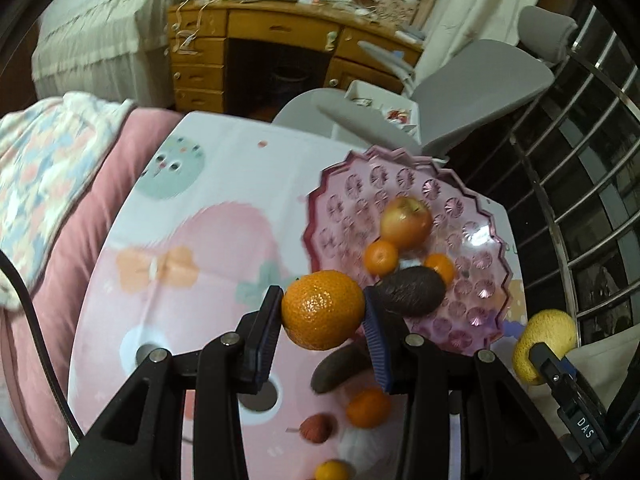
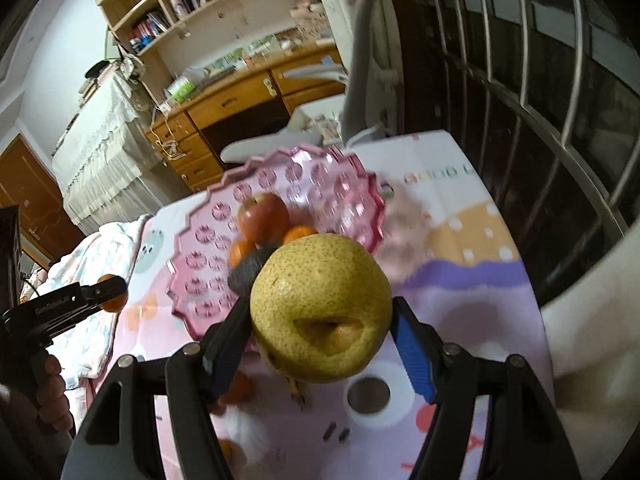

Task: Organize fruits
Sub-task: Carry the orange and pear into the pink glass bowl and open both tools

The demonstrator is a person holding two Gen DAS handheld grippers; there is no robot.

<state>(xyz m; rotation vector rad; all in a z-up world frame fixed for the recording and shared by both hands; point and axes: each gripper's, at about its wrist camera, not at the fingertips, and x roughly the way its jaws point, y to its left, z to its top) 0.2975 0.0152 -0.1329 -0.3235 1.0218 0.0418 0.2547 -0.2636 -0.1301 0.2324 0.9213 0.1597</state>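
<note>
My left gripper (image 1: pixel 324 312) is shut on a large orange (image 1: pixel 323 309) and holds it above the table, just left of the pink plate (image 1: pixel 348 200). The plate holds an apple (image 1: pixel 406 222), two small oranges (image 1: pixel 381 257) and a dark avocado (image 1: pixel 412 292). My right gripper (image 2: pixel 320 312) is shut on a yellow pear (image 2: pixel 320 304), held above the table in front of the plate (image 2: pixel 200 240); this pear also shows in the left wrist view (image 1: pixel 546 338). The left gripper with its orange shows in the right wrist view (image 2: pixel 112 298).
On the patterned table (image 1: pixel 200 208) below my left gripper lie another avocado (image 1: pixel 340 366), small oranges (image 1: pixel 368 407), and a lychee (image 1: pixel 318 428). A grey chair (image 1: pixel 460 92), a wooden desk (image 1: pixel 256 36), a pink bed (image 1: pixel 52 248) and window bars (image 1: pixel 580 184) surround the table.
</note>
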